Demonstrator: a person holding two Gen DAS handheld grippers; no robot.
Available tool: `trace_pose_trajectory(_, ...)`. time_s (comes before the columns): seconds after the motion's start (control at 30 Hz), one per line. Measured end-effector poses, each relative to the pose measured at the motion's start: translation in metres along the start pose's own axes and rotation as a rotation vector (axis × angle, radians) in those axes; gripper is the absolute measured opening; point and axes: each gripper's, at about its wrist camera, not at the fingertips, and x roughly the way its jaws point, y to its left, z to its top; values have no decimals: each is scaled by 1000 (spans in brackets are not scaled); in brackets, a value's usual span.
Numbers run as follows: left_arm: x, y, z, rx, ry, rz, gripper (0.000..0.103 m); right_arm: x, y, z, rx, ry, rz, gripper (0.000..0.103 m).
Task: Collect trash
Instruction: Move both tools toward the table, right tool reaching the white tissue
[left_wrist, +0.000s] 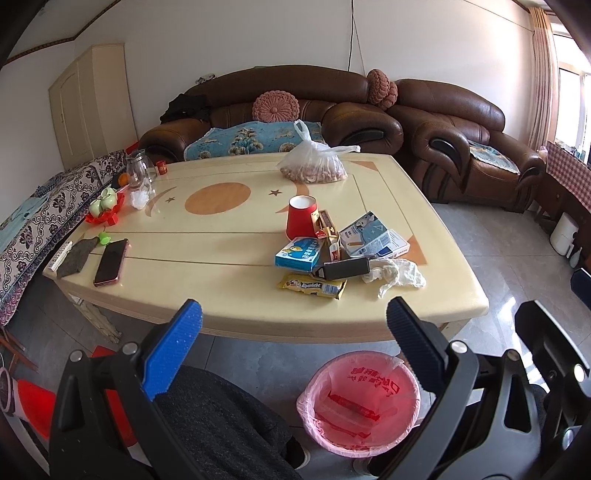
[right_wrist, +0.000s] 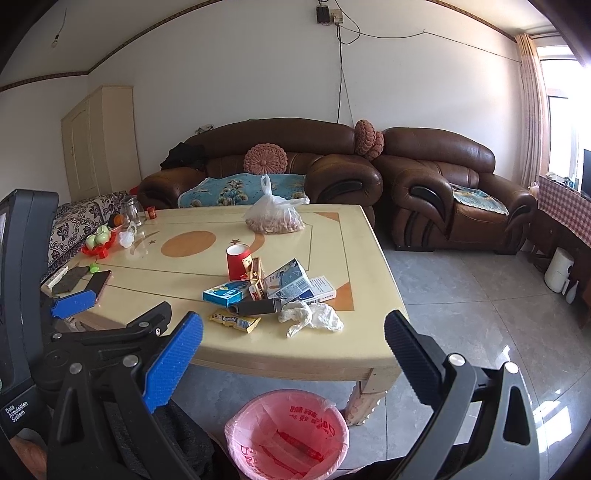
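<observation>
Lying in a loose cluster near the right end of a cream coffee table (left_wrist: 229, 295) is the trash: a red paper cup (left_wrist: 301, 216) standing upside down at the far side, a blue box (left_wrist: 298, 253) and a white and blue carton (left_wrist: 373, 236) in the middle, then a black box (left_wrist: 345, 268), a yellow snack wrapper (left_wrist: 313, 287) and a crumpled white plastic bag (left_wrist: 397, 274) closest to the near edge. The wrapper and crumpled bag sit just inside that rounded near edge, with bare tabletop to the left of the pile.

On the floor below the near edge stands a bin lined with a pink bag (left_wrist: 360, 402) — open grey tile surrounds it and stretches right toward a brown armchair (right_wrist: 454, 192).

Both tools hang short of the table, above the bin. The left gripper (left_wrist: 293, 321) and right gripper (right_wrist: 293, 330) each have jaws spread wide, holding nothing, well apart from the pile.

Farther off — a phone (left_wrist: 110, 262) at the table's left end and a knotted bag of nuts (left_wrist: 314, 162) at the far side.
</observation>
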Motion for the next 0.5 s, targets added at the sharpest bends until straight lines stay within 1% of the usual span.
trace_pose_trajectory(0.13,13,5,0,-9,27,-10,98,13,-5,-3,0,8,46,97)
trace_pose_trajectory(0.2,23,9,-1,-17,49,-20,98,20,-7,-6,2,14,54,97)
trace_pose_trajectory(0.4,49,16,-2,-19,94,-34,98,45,-17,-11,-4,49,49,96)
trace_pose_trajectory(0.5,61,18,-2,-17,109,-24,98,57,-25,-14,4,53,33,96)
